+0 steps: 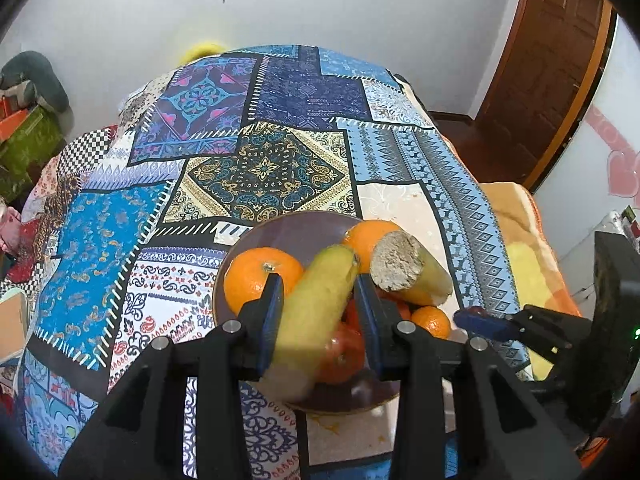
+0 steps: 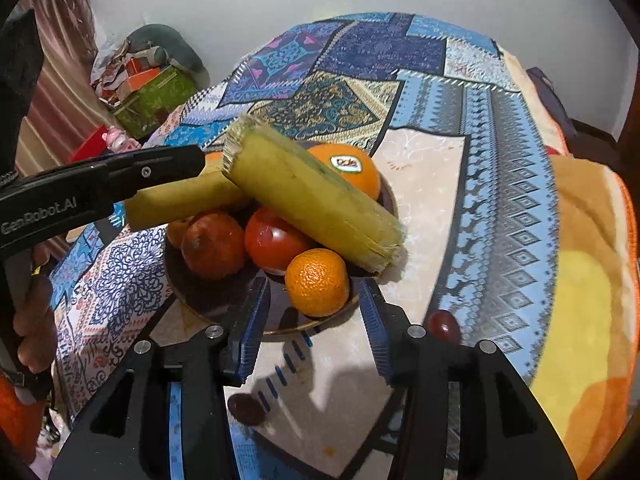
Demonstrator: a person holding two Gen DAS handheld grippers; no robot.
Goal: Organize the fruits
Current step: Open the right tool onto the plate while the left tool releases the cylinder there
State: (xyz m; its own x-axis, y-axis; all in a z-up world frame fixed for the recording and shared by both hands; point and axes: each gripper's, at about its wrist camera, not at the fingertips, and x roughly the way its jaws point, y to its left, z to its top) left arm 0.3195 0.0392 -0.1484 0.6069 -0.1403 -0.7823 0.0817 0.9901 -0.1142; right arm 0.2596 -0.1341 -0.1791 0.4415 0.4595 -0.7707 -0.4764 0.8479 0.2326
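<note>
A dark round plate (image 1: 280, 236) (image 2: 216, 300) on the patchwork tablecloth holds oranges (image 1: 262, 278) (image 2: 318, 282), red fruits (image 2: 276, 240) and a thick yellow-green cane piece (image 1: 412, 270) (image 2: 312, 200). My left gripper (image 1: 320, 288) is shut on a second yellow-green cane piece (image 1: 316, 308) (image 2: 180, 202) and holds it over the plate. In the right wrist view the left gripper (image 2: 120, 184) comes in from the left. My right gripper (image 2: 316, 292) is open and empty just in front of the plate, either side of a small orange. It also shows in the left wrist view (image 1: 480, 320).
Two dark red grapes (image 2: 444, 326) (image 2: 246, 408) lie on the cloth near my right gripper. An orange-yellow blanket (image 2: 580, 280) lies at the right. Boxes and clutter (image 2: 152, 88) stand at the far left by the wall. A wooden door (image 1: 548, 64) is at the far right.
</note>
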